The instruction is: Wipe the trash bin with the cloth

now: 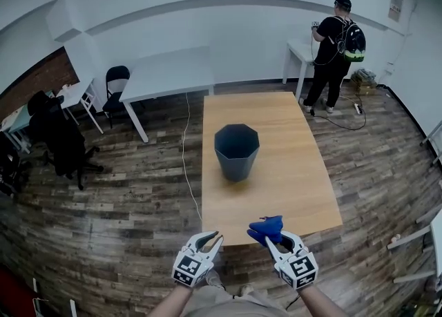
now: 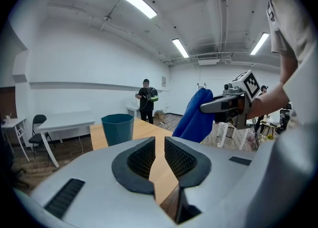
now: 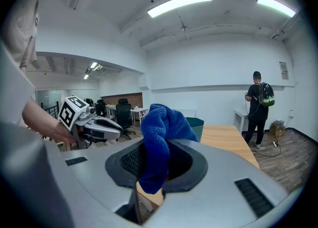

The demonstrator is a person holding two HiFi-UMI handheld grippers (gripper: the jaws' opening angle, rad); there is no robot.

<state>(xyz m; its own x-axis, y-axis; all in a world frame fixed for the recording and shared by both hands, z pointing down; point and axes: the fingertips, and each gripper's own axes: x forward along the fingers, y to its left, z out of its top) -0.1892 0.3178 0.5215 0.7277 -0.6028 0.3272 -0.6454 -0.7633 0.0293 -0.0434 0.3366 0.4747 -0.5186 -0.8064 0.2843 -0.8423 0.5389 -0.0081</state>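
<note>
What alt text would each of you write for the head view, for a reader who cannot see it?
A dark teal faceted plastic trash bin stands upright on a light wooden table. At the bottom edge the right claw grips a crumpled blue cloth and the left claw is open and empty.

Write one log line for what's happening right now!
left gripper: open, empty | right gripper: shut on blue cloth | trash bin: upright on table, untouched | wiping: not yet started

The left gripper [image 1: 210,239] holds its fingers slightly apart, empty; the right gripper [image 1: 279,239] clamps the cloth [image 1: 266,227], apparently bunched between its fingers.
</note>
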